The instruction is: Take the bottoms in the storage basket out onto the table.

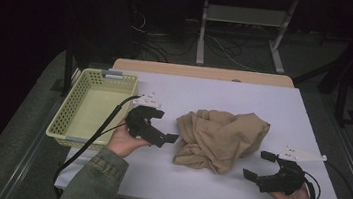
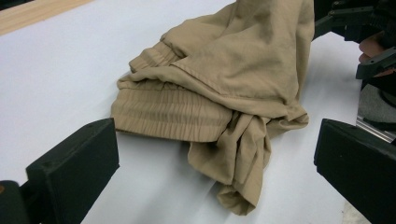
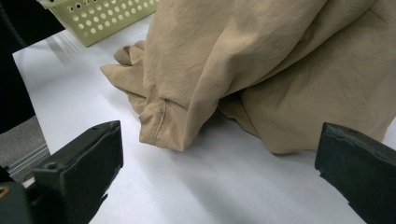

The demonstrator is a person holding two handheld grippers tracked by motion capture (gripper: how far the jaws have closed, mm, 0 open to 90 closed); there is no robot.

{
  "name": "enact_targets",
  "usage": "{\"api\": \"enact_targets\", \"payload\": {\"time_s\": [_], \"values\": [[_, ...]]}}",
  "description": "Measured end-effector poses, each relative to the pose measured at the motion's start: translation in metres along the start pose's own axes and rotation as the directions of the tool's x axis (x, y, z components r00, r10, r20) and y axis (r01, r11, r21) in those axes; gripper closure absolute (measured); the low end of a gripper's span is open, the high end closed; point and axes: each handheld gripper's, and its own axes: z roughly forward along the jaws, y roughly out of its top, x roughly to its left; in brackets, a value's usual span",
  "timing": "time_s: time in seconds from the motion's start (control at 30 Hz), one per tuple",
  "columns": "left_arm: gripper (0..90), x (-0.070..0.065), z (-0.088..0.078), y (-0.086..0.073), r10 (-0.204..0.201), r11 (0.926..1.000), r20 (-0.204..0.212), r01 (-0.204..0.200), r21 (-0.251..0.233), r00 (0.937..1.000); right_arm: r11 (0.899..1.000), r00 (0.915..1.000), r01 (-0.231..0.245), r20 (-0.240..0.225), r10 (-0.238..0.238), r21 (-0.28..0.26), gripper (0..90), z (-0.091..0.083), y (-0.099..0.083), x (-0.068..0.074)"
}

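A crumpled tan garment (image 1: pixel 220 139) lies in the middle of the white table (image 1: pixel 194 187). Its gathered elastic waistband (image 2: pixel 173 112) faces the left gripper view, and a hemmed fold (image 3: pixel 159 121) faces the right gripper view. My left gripper (image 1: pixel 165 126) is held just left of the garment, open, with nothing between its jaws (image 2: pixel 215 144). My right gripper (image 1: pixel 259 165) sits low at the garment's right, also open and apart from the cloth (image 3: pixel 219 154). The right gripper (image 2: pixel 364 42) also appears far off in the left gripper view.
A pale yellow-green perforated basket (image 1: pixel 65 112) stands at the table's left edge, behind the left hand, and its corner (image 3: pixel 102 14) shows in the right gripper view. Cables trail from both grippers. A wooden strip (image 1: pixel 202 72) runs along the far edge.
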Motion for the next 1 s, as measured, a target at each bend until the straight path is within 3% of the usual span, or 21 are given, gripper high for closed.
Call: {"api": "enact_targets", "payload": {"time_s": [0.23, 0.6, 0.8, 0.9, 1.0], "values": [[0.0, 0.002, -0.009, -0.011, -0.005, 0.9998, -0.023, 0.006, 0.018, 0.9997, 1.0, 1.0, 0.0, -0.002, 0.0, 0.005, 0.7, 0.001, 0.0, 0.0], [0.0, 0.009, -0.029, -0.039, -0.074, 0.9972, -0.06, 0.074, -0.011, 0.9954, 1.0, 1.0, -0.001, -0.002, 0.001, 0.01, 0.7, 0.001, 0.0, 0.0], [0.0, 0.008, -0.042, -0.056, -0.113, 0.9927, -0.093, 0.108, -0.054, 0.9892, 1.0, 1.0, -0.002, -0.001, 0.002, 0.01, 0.7, 0.001, 0.0, 0.0], [0.0, 0.007, -0.045, -0.068, -0.137, 0.9899, -0.108, 0.133, -0.051, 0.9846, 1.0, 1.0, -0.003, -0.001, 0.003, 0.009, 0.7, 0.001, 0.0, 0.0], [0.0, 0.005, -0.048, -0.079, -0.128, 0.9915, -0.129, 0.124, -0.04, 0.9834, 1.0, 1.0, -0.002, 0.0, 0.002, 0.008, 0.7, 0.001, 0.0, 0.0]]}}
